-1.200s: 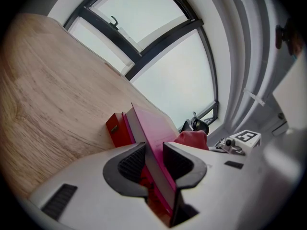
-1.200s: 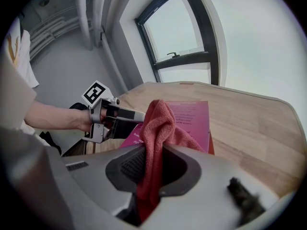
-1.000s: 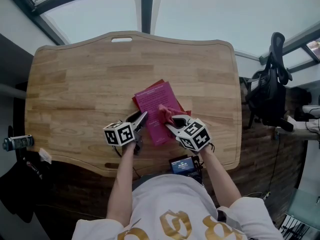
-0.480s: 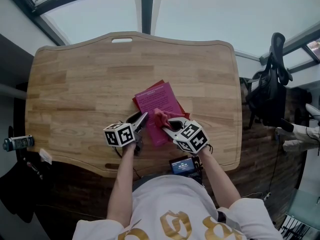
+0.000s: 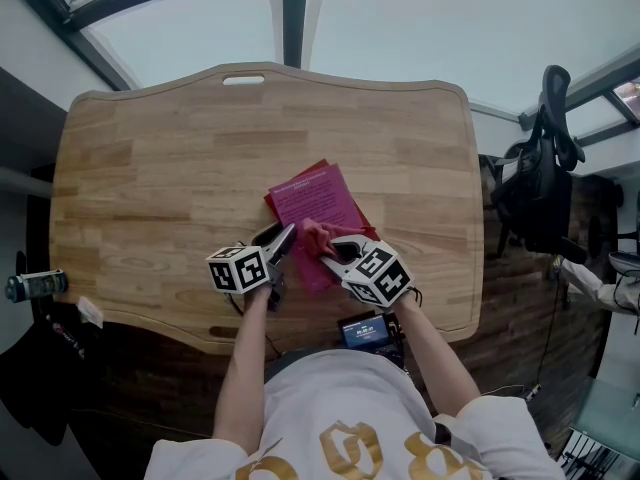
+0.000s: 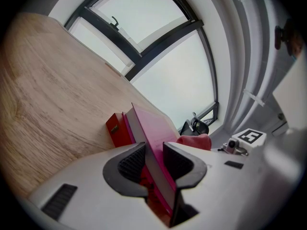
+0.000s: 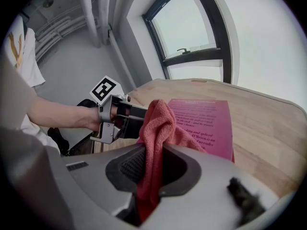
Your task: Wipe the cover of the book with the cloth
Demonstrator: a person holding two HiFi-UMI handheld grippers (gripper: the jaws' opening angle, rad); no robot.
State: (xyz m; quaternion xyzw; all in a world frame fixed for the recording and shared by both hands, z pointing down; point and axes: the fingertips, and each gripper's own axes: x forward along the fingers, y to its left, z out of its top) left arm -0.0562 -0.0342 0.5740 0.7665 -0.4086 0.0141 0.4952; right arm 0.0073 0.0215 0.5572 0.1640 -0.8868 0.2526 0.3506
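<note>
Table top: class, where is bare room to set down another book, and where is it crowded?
Bare wood: left of the book out to the table edge, beyond it up to the handle slot, a narrower strip on its right. Crowded: the near middle, where left tool, right tool and cloth meet.

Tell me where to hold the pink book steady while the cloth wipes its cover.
Its long left edge, approached from the left: the pink book lies flat, so only a thin edge fits between fingers, leaving the cover free.
</note>
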